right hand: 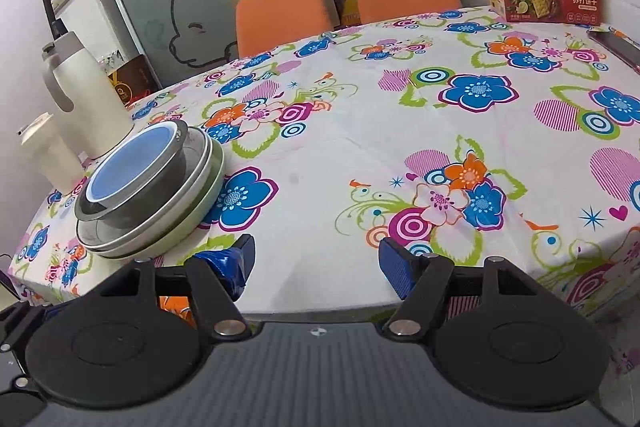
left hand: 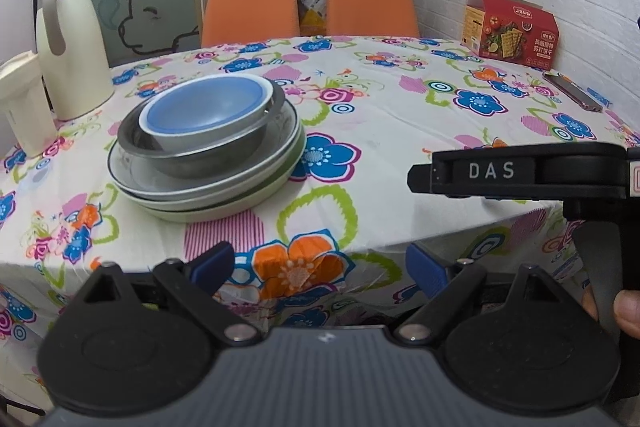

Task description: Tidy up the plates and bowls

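A glossy blue-lined bowl (left hand: 206,109) nests in a steel bowl (left hand: 192,151) atop round plates (left hand: 224,199); each gripper gapes empty.

The left gripper (left hand: 320,267) is level and spread wide, its blue-padded fingers (left hand: 212,263) well apart with nothing between them. The right gripper (right hand: 316,263) stands the same way, jaws parted and empty, one blue pad (right hand: 394,267) clean and the other wrapped in crinkled blue tape. In the left wrist view the right gripper's black body juts in from the right edge, side on, and a fingertip of the person's right hand (left hand: 628,311) curls round its handle just below.
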Available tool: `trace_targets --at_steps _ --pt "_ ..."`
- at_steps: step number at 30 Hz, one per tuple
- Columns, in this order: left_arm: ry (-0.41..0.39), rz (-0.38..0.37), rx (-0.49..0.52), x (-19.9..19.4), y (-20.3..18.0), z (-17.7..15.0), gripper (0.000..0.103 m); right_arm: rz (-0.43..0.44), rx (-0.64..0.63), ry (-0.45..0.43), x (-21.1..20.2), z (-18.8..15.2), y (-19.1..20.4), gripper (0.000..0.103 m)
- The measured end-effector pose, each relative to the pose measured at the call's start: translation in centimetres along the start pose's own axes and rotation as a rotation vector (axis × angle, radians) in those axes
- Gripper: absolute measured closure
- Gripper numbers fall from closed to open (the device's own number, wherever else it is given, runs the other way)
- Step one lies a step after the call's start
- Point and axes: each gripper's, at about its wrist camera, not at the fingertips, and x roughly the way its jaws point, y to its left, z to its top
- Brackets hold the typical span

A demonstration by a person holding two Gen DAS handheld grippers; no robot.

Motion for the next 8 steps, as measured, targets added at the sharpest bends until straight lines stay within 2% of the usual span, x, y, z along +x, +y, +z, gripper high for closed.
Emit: trace_targets --at_steps 8 --pt "-0.037 -0.006 -0.005 -0.66 0.32 0.0 0.015 -0.001 0.006 -0.015 -0.52 -0.01 -0.07 0.048"
